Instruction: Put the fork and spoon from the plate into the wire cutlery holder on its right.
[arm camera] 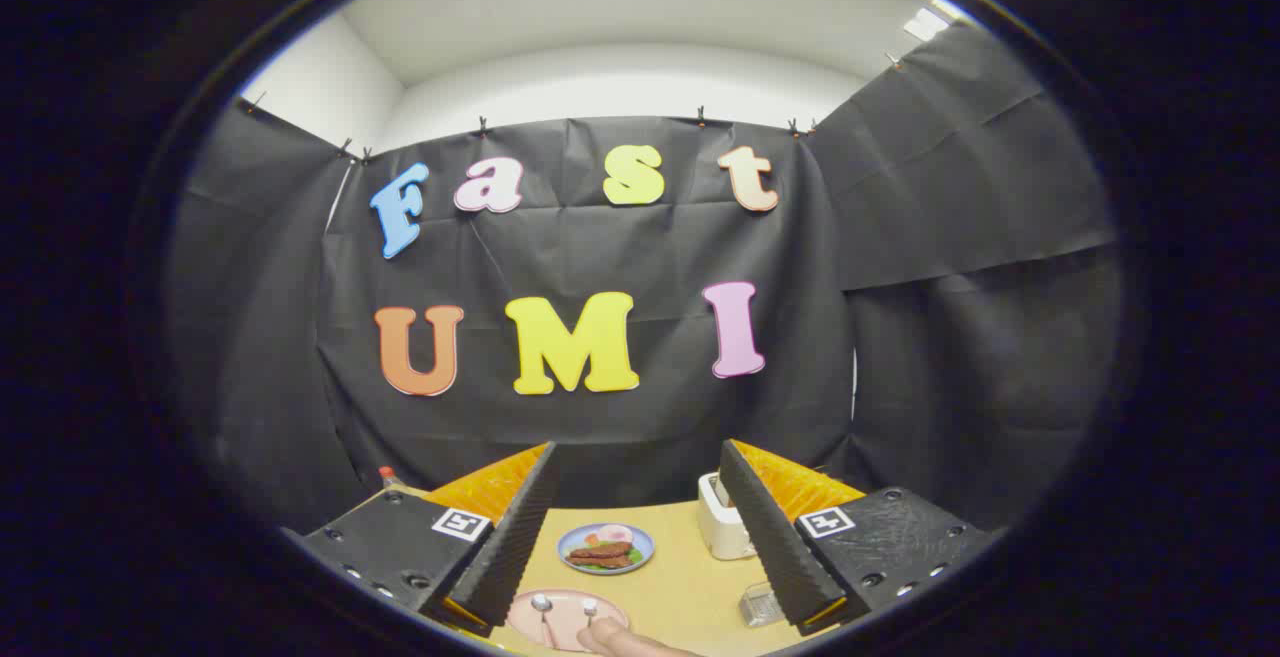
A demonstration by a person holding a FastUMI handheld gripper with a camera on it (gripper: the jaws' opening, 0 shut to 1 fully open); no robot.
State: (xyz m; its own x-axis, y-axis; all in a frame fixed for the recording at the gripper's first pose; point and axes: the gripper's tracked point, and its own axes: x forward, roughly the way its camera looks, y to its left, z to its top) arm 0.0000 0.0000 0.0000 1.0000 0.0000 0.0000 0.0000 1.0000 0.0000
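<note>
My gripper (637, 497) is open and held high above the table, with nothing between its fingers. Far below, between the fingers, lies a pink plate (565, 620) with a spoon (542, 605) and a fork (590, 609) on it, side by side. A person's hand (625, 639) rests at the plate's near right edge, close to the fork. To the right of the plate, partly hidden behind my right finger, stands the wire cutlery holder (760, 604).
A blue plate with food (605, 547) sits beyond the pink plate on the wooden table (680, 577). A white toaster (722, 527) stands at the back right. A small red-capped bottle (388, 477) peeks out behind my left finger.
</note>
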